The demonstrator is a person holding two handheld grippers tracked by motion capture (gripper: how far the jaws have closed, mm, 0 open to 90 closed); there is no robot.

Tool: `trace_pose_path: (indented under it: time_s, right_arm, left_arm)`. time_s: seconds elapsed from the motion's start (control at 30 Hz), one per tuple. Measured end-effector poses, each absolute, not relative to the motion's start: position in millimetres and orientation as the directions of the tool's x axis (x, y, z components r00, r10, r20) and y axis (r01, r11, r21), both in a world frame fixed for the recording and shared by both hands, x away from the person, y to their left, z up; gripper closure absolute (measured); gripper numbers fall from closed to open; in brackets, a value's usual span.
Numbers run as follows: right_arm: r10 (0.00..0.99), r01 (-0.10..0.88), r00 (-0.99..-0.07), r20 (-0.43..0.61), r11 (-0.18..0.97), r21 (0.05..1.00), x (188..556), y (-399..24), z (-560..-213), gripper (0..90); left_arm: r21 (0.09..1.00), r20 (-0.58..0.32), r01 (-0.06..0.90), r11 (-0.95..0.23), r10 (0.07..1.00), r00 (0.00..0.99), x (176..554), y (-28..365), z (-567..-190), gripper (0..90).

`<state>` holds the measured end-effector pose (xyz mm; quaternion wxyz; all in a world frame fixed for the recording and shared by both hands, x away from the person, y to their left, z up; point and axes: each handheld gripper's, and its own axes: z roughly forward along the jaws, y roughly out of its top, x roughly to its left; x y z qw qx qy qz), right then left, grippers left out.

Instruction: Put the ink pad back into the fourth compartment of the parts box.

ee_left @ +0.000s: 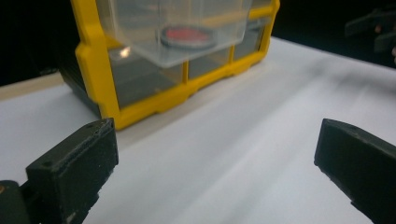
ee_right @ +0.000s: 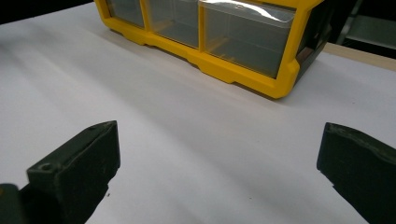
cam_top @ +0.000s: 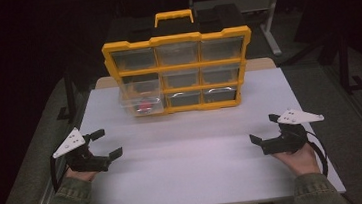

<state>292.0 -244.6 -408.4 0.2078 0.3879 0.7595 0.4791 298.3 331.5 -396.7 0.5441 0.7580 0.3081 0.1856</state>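
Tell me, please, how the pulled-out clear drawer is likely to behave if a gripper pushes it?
The clear drawer probably slides back easily: it juts from the yellow organizer. Its thin plastic looks light and slick. The red item inside may shift.

Organizer (cam_top: 180, 72) w/ open drawer (cam_top: 141, 100) blocks far side.
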Motion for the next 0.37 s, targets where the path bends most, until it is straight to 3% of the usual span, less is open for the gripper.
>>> trace_pose_path:
  time_s: [0.37]
  right_arm:
    - [0.79,0.388,-0.609,0.071,0.218,0.896,289.7,-245.7,-406.8,0.0]
  left_arm:
    - [0.936,-0.072,0.288,-0.205,0.686,0.724,296.5,331.7,-405.3,0.0]
